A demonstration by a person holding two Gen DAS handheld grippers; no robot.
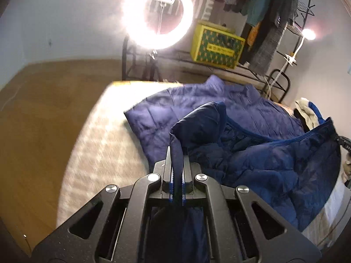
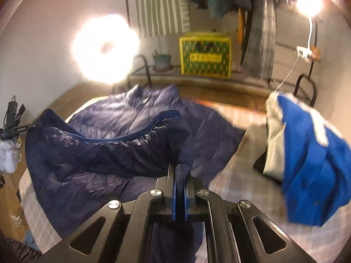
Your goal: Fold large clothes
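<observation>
The left gripper (image 1: 176,164) has its jaws clamped on one bottom corner of the navy jacket (image 1: 252,135), and the right gripper (image 2: 179,175) is clamped likewise on the other corner, so the hem hangs lifted between them while the body and collar lie flat on the bed (image 1: 92,144), stretching straight away from both. Judging from this, the fold runs along that long axis, hem carried forward toward the collar, each hand equally near its own corner. Right of the jacket sits a blue-and-white garment (image 2: 307,153), close enough to catch the travelling edge.
</observation>
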